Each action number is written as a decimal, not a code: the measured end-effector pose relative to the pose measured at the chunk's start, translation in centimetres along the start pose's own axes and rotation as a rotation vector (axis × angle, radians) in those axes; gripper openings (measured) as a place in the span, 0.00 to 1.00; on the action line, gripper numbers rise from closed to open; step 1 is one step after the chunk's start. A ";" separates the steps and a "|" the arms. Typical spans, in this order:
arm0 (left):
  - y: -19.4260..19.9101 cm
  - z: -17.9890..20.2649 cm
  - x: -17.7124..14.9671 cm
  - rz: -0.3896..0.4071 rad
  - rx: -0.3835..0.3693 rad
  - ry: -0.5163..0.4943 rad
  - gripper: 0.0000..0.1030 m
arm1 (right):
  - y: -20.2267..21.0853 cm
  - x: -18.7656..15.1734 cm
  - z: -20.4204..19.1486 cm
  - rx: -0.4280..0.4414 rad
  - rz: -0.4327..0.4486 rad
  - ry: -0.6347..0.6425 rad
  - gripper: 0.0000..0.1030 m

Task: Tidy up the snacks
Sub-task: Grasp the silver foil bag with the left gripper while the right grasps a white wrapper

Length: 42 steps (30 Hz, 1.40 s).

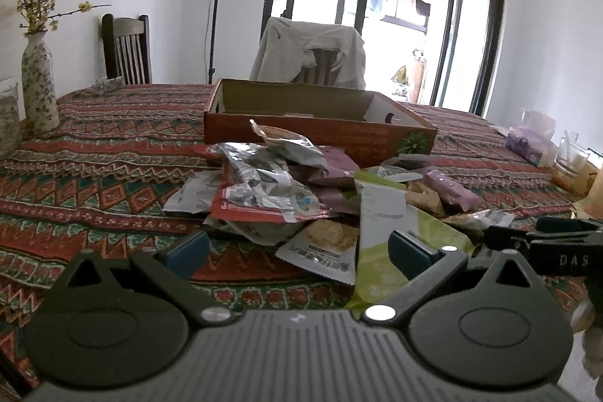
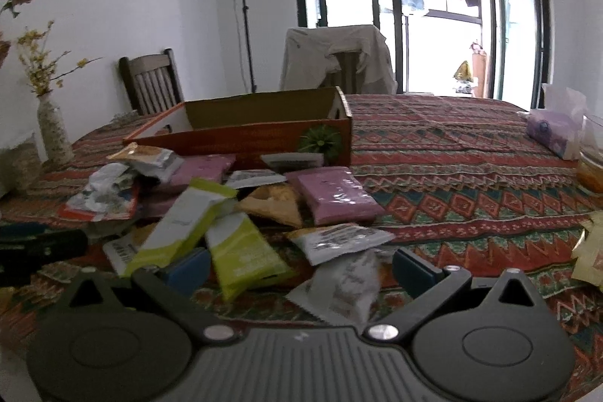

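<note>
A heap of snack packets (image 1: 286, 191) lies on the patterned tablecloth in front of an open orange cardboard box (image 1: 320, 123). My left gripper (image 1: 297, 249) is open just before the heap, a white packet (image 1: 324, 251) and a green packet (image 1: 380, 243) between its blue pads, untouched. In the right wrist view the heap (image 2: 241, 206) holds green packets (image 2: 241, 251), a pink packet (image 2: 335, 194) and silver ones, with the box (image 2: 256, 134) behind. My right gripper (image 2: 299, 270) is open, low over a silver packet (image 2: 346, 285). The right gripper's body (image 1: 554, 243) shows at the left view's right edge.
A flowered vase (image 1: 37, 89) stands at the table's left. Two chairs (image 1: 128, 48) sit behind the table, one draped with a pale jacket (image 1: 312, 51). A tissue pack (image 2: 550, 134) and glass containers (image 1: 573, 161) are at the right. A yellow packet (image 2: 591, 259) lies at the right edge.
</note>
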<state>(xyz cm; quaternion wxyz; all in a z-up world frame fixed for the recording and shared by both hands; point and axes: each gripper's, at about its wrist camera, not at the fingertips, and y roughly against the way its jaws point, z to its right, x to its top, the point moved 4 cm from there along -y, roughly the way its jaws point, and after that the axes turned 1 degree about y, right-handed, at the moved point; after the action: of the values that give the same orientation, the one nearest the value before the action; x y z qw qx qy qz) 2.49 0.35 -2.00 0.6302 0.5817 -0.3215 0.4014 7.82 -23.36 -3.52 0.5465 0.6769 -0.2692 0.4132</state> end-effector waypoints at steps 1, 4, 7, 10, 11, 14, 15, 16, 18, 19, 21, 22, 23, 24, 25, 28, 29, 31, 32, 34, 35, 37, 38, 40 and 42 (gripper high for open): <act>0.0 -0.1 0.0 -0.001 0.002 0.003 1.00 | -0.3 0.1 0.3 -0.012 -0.003 0.007 0.97; -0.2 -0.3 0.1 -0.001 0.009 0.008 1.00 | -1.6 0.8 0.9 -0.032 -0.045 0.030 0.97; -0.3 -0.4 0.1 -0.006 0.011 0.014 1.00 | -3.0 1.8 0.9 -0.011 -0.075 0.085 0.97; -0.3 -0.4 0.1 -0.006 0.012 0.015 1.00 | -4.8 2.7 0.8 -0.009 -0.123 0.149 0.94; -0.2 -0.4 0.1 -0.003 0.013 0.014 1.00 | -5.3 2.9 0.8 -0.013 -0.148 0.155 0.93; 0.0 -0.7 0.3 0.007 0.023 0.022 1.00 | -6.7 3.1 0.8 0.018 -0.190 0.166 0.83; 0.0 -0.9 0.3 0.006 0.029 0.028 1.00 | -7.2 3.0 0.9 0.024 -0.205 0.163 0.75; 0.0 -1.0 0.4 0.005 0.035 0.033 1.00 | -7.7 2.9 1.0 0.035 -0.221 0.158 0.67; -0.1 -1.2 0.5 0.003 0.037 0.039 1.00 | -8.1 2.5 1.1 0.068 -0.232 0.156 0.61; -0.1 -1.2 0.5 0.003 0.040 0.039 1.00 | -8.3 2.3 1.1 0.079 -0.236 0.162 0.58; -0.1 -1.3 0.6 0.004 0.040 0.039 1.00 | -8.2 2.1 1.0 0.088 -0.214 0.169 0.56; -0.1 -1.3 0.6 0.003 0.041 0.039 1.00 | -8.0 2.1 1.0 0.096 -0.205 0.166 0.53; -0.1 -1.3 0.6 0.002 0.043 0.039 1.00 | -7.8 2.1 1.1 0.099 -0.197 0.160 0.52; -0.2 -1.3 0.6 0.000 0.044 0.039 1.00 | -7.5 2.2 1.1 0.101 -0.186 0.156 0.51; -0.2 -1.3 0.6 -0.002 0.044 0.040 1.00 | -7.2 2.4 1.2 0.101 -0.175 0.155 0.51; -0.2 -1.2 0.6 -0.003 0.047 0.039 1.00 | -5.6 2.8 1.1 0.102 -0.118 0.154 0.50; -0.2 -1.3 0.7 -0.002 0.048 0.039 1.00 | -5.1 2.9 1.1 0.099 -0.098 0.154 0.50; -0.2 -1.4 0.9 0.002 0.056 0.038 1.00 | -3.8 3.4 1.1 0.097 -0.048 0.148 0.50; -0.2 -1.4 1.1 0.005 0.059 0.038 1.00 | -3.2 3.8 1.1 0.098 -0.022 0.139 0.50; -0.2 -1.4 1.7 0.015 0.072 0.036 1.00 | -1.9 4.5 1.2 0.101 0.032 0.114 0.49; -0.2 -1.3 2.1 0.021 0.081 0.033 1.00 | -1.6 5.0 1.3 0.104 0.053 0.105 0.49; -0.2 -1.1 2.8 0.033 0.107 0.021 1.00 | -0.9 5.5 1.4 0.105 0.097 0.081 0.49; -0.3 -1.0 3.2 0.038 0.120 0.016 1.00 | -0.8 5.6 1.4 0.105 0.107 0.071 0.49; -0.6 -0.8 3.9 0.045 0.131 0.005 1.00 | -0.9 5.7 1.4 0.112 0.118 0.045 0.49; -1.4 -0.4 4.5 0.038 0.160 -0.019 1.00 | -1.1 5.6 1.5 0.119 0.116 0.026 0.49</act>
<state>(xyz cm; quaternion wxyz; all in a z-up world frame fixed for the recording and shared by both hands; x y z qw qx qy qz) 5.77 1.34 1.20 0.5710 0.6278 -0.3051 0.4322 11.96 -24.07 0.57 0.4841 0.6859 -0.2759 0.4680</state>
